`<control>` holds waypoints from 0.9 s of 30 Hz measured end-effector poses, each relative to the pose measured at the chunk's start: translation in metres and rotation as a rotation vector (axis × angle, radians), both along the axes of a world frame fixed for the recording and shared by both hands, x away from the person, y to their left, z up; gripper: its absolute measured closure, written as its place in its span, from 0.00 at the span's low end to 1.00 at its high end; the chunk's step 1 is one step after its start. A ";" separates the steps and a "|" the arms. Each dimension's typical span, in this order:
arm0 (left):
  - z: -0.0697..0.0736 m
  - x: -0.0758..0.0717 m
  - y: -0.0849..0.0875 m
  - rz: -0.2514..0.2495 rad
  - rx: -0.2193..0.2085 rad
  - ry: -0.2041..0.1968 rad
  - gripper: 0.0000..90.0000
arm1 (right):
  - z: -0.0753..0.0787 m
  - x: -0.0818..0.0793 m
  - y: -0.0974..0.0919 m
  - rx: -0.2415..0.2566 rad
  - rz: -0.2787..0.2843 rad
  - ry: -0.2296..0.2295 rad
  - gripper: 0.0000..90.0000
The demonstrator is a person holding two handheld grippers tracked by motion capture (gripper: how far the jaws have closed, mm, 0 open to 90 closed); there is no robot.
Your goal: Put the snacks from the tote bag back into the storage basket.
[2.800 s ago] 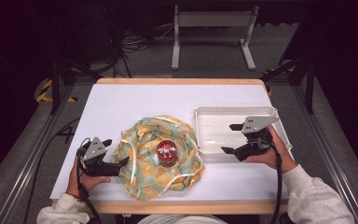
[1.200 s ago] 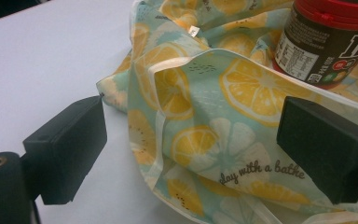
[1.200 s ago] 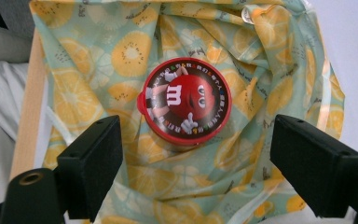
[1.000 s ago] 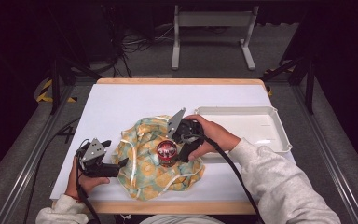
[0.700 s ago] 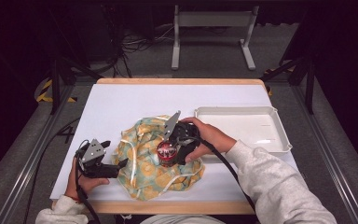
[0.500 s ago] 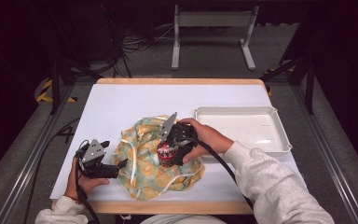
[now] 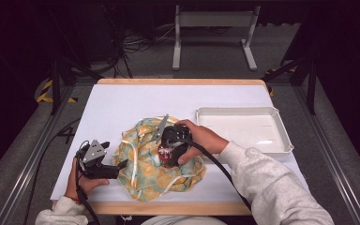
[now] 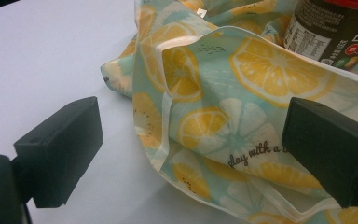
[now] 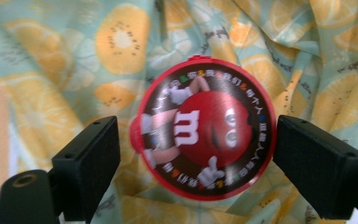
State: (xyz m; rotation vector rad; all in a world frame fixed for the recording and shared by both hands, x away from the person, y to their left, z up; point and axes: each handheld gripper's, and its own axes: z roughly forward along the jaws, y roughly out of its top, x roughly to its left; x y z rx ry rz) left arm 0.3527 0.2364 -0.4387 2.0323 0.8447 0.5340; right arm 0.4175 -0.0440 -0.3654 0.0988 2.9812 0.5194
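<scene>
Right gripper (image 9: 196,154) straddles the candy tub (image 9: 204,128) on the lemon-print bag (image 7: 157,161), jaws just narrowing, not yet gripping; lifting remains.

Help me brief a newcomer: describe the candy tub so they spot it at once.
On the white table, left of the white tray, lies a crumpled lemon-print cloth bag. The candy tub stands on its middle, between the right gripper jaws: round and dark, with a red-rimmed cartoon lid.
</scene>
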 end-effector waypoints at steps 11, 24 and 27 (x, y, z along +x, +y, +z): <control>0.000 -0.002 0.000 -0.013 0.004 -0.009 0.07 | -0.004 0.005 0.006 -0.010 0.003 0.017 0.25; 0.000 -0.002 -0.003 -0.028 0.008 -0.002 0.08 | -0.002 0.001 0.005 -0.016 0.031 0.002 0.26; 0.000 -0.003 -0.002 -0.019 -0.002 -0.001 0.08 | -0.002 0.000 0.006 -0.026 0.032 0.000 0.26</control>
